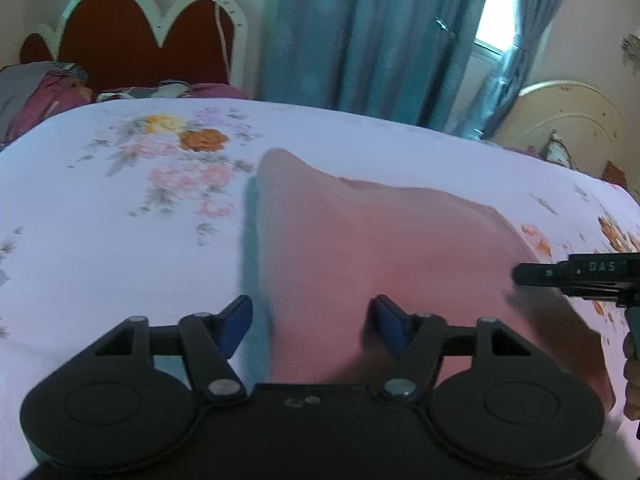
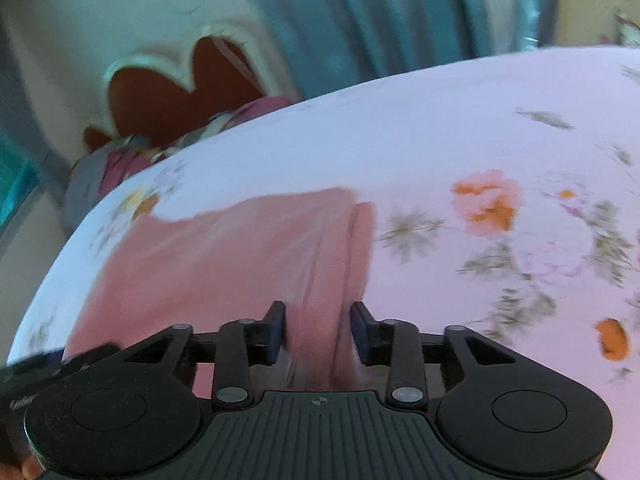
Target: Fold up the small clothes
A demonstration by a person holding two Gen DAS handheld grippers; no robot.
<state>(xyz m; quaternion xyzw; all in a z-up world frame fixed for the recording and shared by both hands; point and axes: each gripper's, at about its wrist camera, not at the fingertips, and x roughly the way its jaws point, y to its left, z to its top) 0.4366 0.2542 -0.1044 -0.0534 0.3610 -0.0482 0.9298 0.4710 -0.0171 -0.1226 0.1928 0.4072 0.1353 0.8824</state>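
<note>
The soft pink knitted garment (image 1: 360, 248) lies partly folded on the white floral bedsheet (image 1: 100, 248), toward the bed's near edge, one side doubled into a ridge, probably laid flat so it can be folded. The left hand-held gripper (image 1: 312, 322) is released, its blue pads clear of the cloth. The right hand-held gripper (image 2: 318, 330) straddles that ridge, pads not pressing. Its body, seen from the left view, reads "DAS".
</note>
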